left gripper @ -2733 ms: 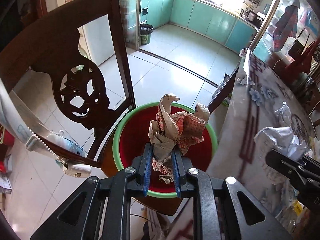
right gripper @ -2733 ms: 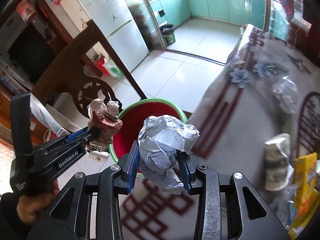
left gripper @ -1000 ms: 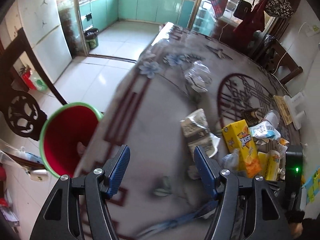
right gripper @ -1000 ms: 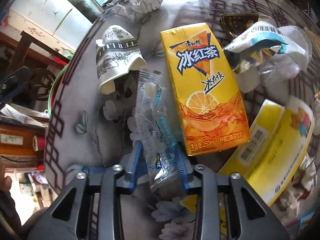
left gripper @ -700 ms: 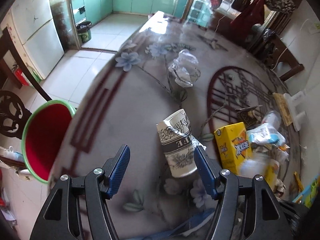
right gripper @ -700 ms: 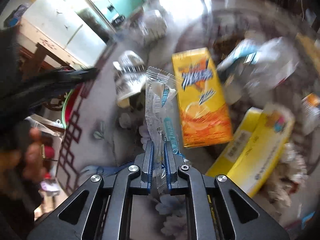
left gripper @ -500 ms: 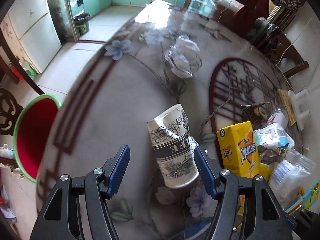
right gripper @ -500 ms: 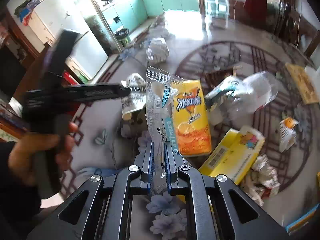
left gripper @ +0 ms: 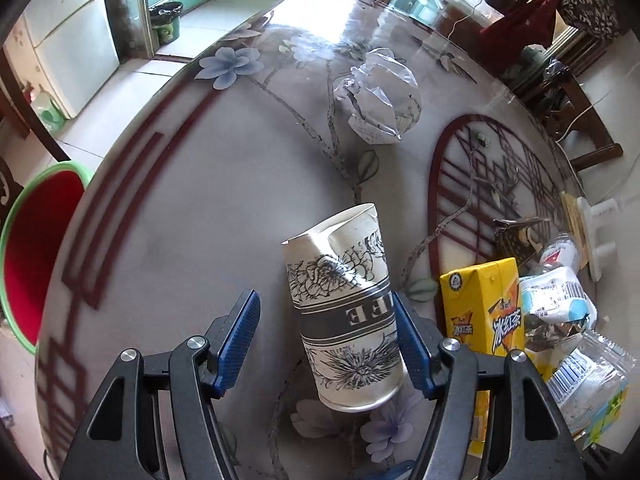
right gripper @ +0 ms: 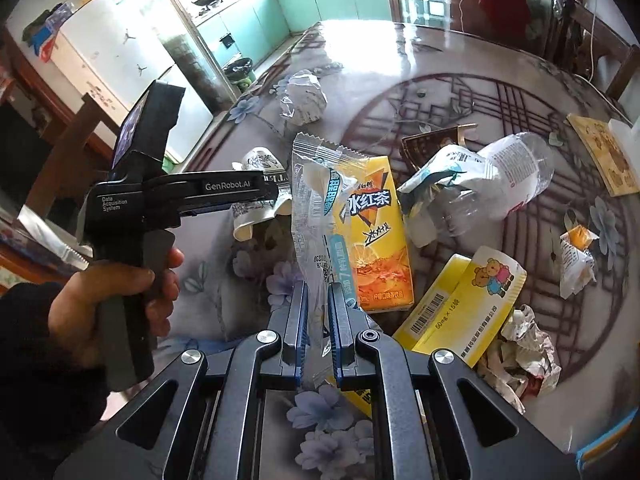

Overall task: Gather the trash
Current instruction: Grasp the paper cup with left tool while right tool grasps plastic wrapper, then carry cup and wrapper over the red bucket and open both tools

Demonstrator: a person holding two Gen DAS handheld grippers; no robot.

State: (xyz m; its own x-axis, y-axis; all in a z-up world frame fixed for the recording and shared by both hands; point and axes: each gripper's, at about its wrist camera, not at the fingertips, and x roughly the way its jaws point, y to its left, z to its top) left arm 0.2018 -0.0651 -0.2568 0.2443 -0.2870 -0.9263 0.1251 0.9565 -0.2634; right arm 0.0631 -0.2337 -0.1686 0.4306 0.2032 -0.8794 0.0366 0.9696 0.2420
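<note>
The left claw [left gripper: 326, 336] is released, its blue pads either side of a dented paper cup [left gripper: 344, 312] lying on the tabletop [left gripper: 208, 200]. The right claw [right gripper: 318, 320] is clenched on a clear wrapper [right gripper: 316, 216], held upright. At three o'clock of the cup lies a yellow tea carton [left gripper: 482, 308]; crumpled plastic [left gripper: 378, 100] at twelve; the red bin [left gripper: 30, 248] at nine, past the rim.

Left hand-held gripper [left gripper: 326, 332] jaws wide apart, right hand-held gripper [right gripper: 318, 312] clamped
</note>
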